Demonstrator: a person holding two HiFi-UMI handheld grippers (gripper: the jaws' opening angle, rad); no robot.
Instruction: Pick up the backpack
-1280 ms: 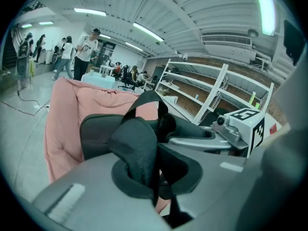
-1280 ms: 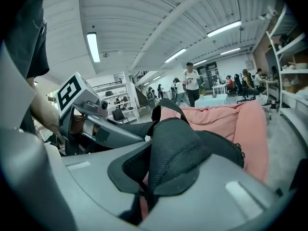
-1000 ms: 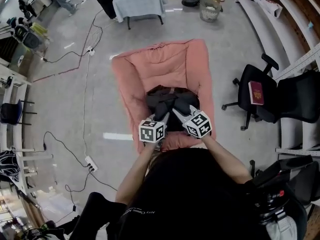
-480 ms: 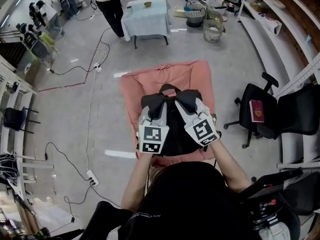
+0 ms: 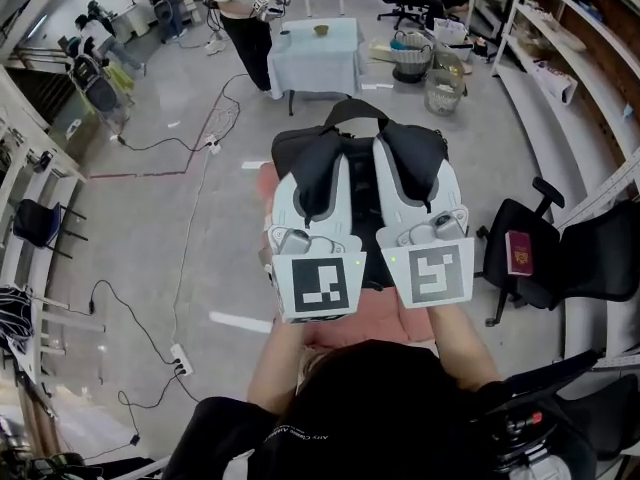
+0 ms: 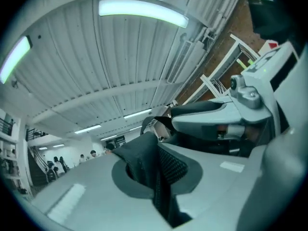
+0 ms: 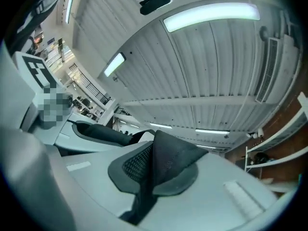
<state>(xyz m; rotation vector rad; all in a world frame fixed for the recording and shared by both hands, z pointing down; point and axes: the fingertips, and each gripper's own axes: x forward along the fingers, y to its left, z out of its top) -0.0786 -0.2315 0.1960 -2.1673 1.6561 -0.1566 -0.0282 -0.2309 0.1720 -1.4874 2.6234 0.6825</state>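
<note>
So the black backpack (image 5: pixel 297 148) is up in the air in front of the person, hanging by its straps over the pink cushion (image 5: pixel 350 326) on the floor, and from the head view it looks clear of the cushion. The left gripper (image 5: pixel 312 183) has its jaws pinched nearly together on a shoulder strap (image 6: pixel 154 170). In the left gripper view (image 6: pixel 156 177) you can see the mesh padding squeezed right between the pads. Same deal on the other side: the right gripper (image 5: pixel 410 168) has its jaws narrow and clamped on the other shoulder strap (image 7: pixel 166 160), with the fabric bunching up out of the gap in the right gripper view (image 7: pixel 154 172). Both grippers sit side by side, just beside each other, marker cubes facing the head camera. Both gripper views mostly show ceiling panels and strip lights. Around the room there's a black office chair (image 5: pixel 560 258) off to the right with a red book (image 5: pixel 520 253) on its seat, and a small surface with a pale cloth (image 5: pixel 320 56) further back with a person (image 5: pixel 245 13) standing next to it. Cables (image 5: pixel 190 208) snake across the floor on the left.
</note>
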